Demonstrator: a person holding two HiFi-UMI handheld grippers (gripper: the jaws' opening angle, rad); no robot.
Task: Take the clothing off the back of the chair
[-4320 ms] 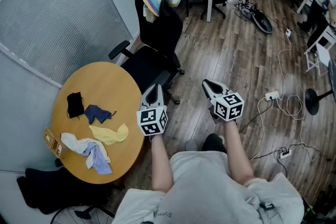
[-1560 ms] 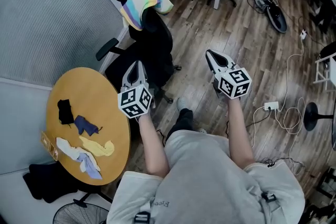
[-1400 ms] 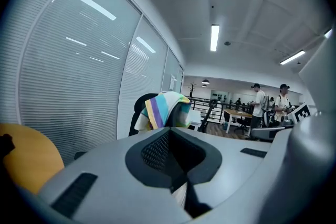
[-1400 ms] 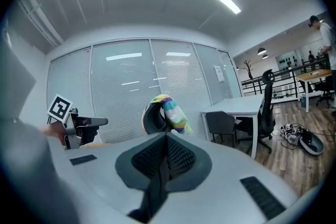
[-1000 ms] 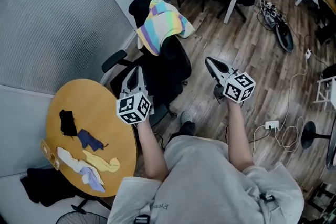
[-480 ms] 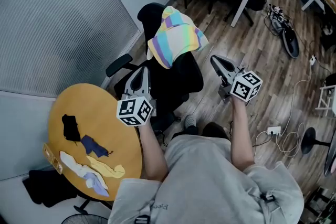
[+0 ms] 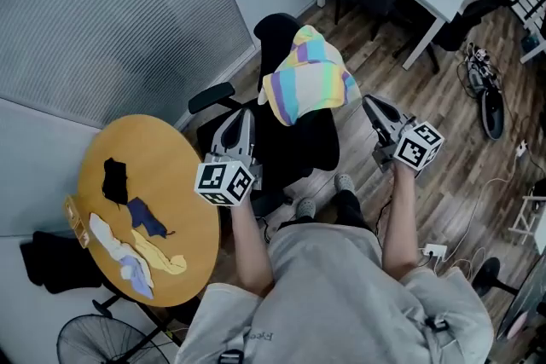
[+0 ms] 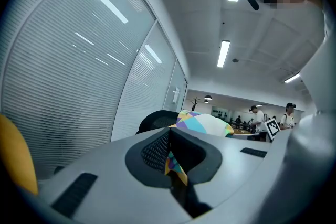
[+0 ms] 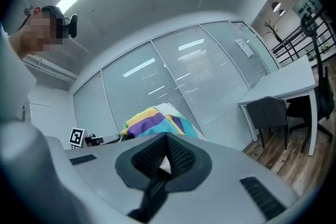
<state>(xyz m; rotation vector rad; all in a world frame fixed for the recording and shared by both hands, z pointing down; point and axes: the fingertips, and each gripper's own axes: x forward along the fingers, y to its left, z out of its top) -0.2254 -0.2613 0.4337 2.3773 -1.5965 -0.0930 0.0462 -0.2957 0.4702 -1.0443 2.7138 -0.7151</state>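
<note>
My left gripper [image 7: 244, 118] and right gripper [image 7: 372, 105], shut and empty, flank the chair [image 7: 300, 147] (clothing [image 7: 309, 85] draped over its back) on wood floor [image 7: 444, 111].

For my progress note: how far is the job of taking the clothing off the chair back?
Done: only the approach; the left gripper and right gripper flank the chair. In hand: nothing, both are shut and empty. Left: the striped garment is still draped over the chair's back, so gripping and lifting it off remain.
</note>
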